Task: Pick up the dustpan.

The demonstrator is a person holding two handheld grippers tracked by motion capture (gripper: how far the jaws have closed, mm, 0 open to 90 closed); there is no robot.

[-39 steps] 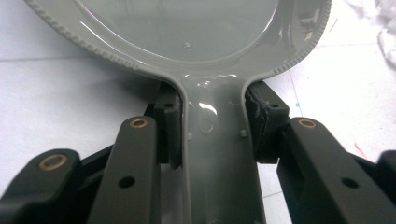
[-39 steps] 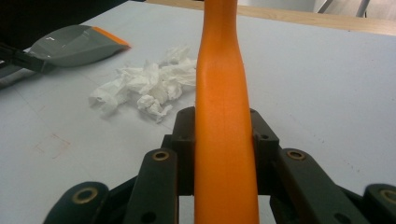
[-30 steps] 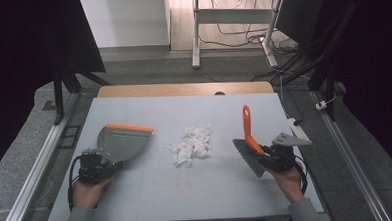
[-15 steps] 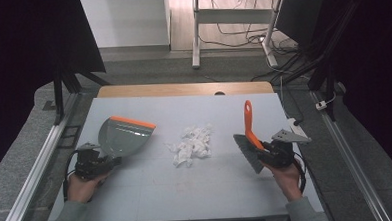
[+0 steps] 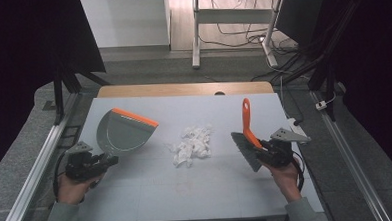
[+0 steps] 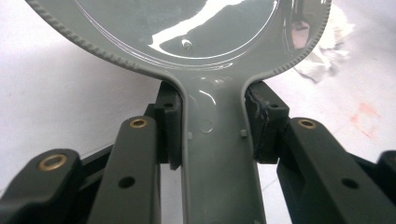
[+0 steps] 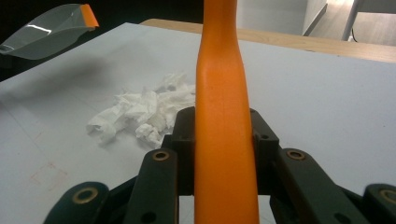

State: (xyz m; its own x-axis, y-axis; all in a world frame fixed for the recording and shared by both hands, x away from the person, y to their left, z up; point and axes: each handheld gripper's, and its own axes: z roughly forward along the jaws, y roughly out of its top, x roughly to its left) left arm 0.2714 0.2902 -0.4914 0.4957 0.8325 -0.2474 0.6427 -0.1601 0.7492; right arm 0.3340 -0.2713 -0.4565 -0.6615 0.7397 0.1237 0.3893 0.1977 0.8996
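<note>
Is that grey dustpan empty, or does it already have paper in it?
Empty: the dustpan shows bare; the paper scraps lie on the table.

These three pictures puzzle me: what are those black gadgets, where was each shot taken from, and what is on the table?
No robot arm is at work here. A person sits at the table and holds a hand tool with two black fingers in each hand. The high view looks down from above the person's side, so the forearms enter from the bottom. The other two pictures come from small cameras that ride on the tools and look along their fingers.

The left gripper is shut on the handle of a grey dustpan with an orange lip; the left gripper view shows that handle squeezed between the fingers. The right gripper is shut on the orange handle of a brush. Between them lies a pile of crumpled white paper.
</note>
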